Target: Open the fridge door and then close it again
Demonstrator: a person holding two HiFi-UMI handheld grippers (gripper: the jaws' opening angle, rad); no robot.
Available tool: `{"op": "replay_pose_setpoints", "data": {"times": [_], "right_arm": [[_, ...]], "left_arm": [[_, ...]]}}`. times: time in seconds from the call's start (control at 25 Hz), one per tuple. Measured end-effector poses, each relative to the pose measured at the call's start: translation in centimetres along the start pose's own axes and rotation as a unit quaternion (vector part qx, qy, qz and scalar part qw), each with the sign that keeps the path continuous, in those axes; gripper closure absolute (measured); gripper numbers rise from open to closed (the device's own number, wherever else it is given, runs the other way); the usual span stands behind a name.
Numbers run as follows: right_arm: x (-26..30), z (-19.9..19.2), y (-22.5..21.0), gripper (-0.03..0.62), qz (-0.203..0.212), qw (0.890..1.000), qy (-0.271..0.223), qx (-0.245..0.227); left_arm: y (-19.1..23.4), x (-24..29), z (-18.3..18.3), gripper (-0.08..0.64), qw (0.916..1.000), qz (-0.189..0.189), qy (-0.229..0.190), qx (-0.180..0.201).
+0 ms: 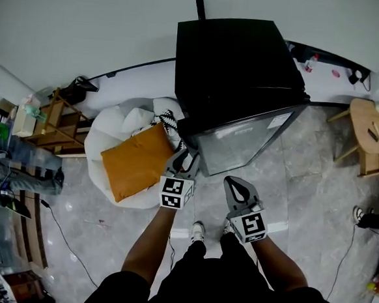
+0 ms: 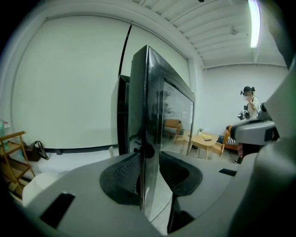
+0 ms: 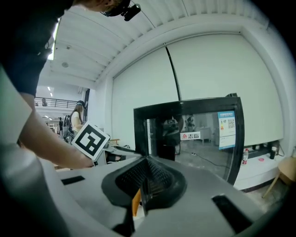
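Clamping fridge door, L tongs

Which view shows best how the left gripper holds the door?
The left gripper view: the door stands edge-on, clamped between the pads of the left gripper. The head view shows the door from above, with the gripper at its corner. The right gripper view shows mostly its glass front.

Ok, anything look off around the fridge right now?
Nothing stands out. The fridge door stands ajar with the left gripper clamped on its free edge, which fits the job. No spill or damage shows; the orange cushion sits on the white beanbag beside the fridge.
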State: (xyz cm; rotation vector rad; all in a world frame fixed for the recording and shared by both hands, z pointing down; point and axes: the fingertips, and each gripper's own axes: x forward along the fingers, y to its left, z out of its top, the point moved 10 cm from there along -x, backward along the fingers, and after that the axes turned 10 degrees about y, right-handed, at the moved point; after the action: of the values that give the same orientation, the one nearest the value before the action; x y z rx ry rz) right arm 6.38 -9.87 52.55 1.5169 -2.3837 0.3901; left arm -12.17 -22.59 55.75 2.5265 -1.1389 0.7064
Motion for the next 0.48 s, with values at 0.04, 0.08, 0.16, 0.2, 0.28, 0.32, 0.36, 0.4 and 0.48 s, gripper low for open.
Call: {"op": "replay_pose_setpoints", "data": {"times": [0.04,0.08,0.16,0.2,0.28,0.32,0.36,0.4,0.48], "right_arm": [[-0.3,0.0,0.1,0.575,-0.004,1.000,0.000,-0.002],[-0.6,-0.1,0.3,0.575,-0.008,1.000,0.000,-0.004],[-1.2,0.0,0.8,0.575,-0.016,1.000,-0.002,-0.007],[-1.4,0.1,1.1,0.575,-0.019,1.000,-0.002,-0.005],[-1.8,0.5,1.6,0.575,-0.021,1.000,-0.003,0.008],[-2.2,0.6,1.9,0.575,-0.022,1.000,-0.005,0.014],[-2.5,0.6,2.3,0.575,-0.025,1.000,-0.006,0.018],[-2.9,0.6,2.7,0.575,-0.027,0.999,-0.006,0.019],[-3.3,0.5,3.8,0.575,-0.031,0.999,-0.003,0.017]], "left_arm": [[-0.3,-0.3,-0.2,0.419,1.0000,-0.003,0.001,0.001],[-0.5,-0.5,-0.3,0.419,1.0000,-0.007,0.002,0.001],[-1.0,-1.0,-0.7,0.419,0.9999,-0.017,0.000,-0.003],[-1.1,-1.3,-0.9,0.419,0.9997,-0.023,-0.003,-0.010],[-1.3,-1.8,-1.3,0.419,0.9991,-0.034,-0.009,-0.022],[-1.5,-1.9,-1.4,0.419,0.9989,-0.038,-0.010,-0.023],[-1.9,-2.0,-1.5,0.419,0.9988,-0.043,-0.011,-0.021],[-2.2,-2.2,-1.6,0.419,0.9986,-0.048,-0.010,-0.018],[-2.9,-2.6,-1.9,0.419,0.9981,-0.060,-0.008,-0.013]]}}
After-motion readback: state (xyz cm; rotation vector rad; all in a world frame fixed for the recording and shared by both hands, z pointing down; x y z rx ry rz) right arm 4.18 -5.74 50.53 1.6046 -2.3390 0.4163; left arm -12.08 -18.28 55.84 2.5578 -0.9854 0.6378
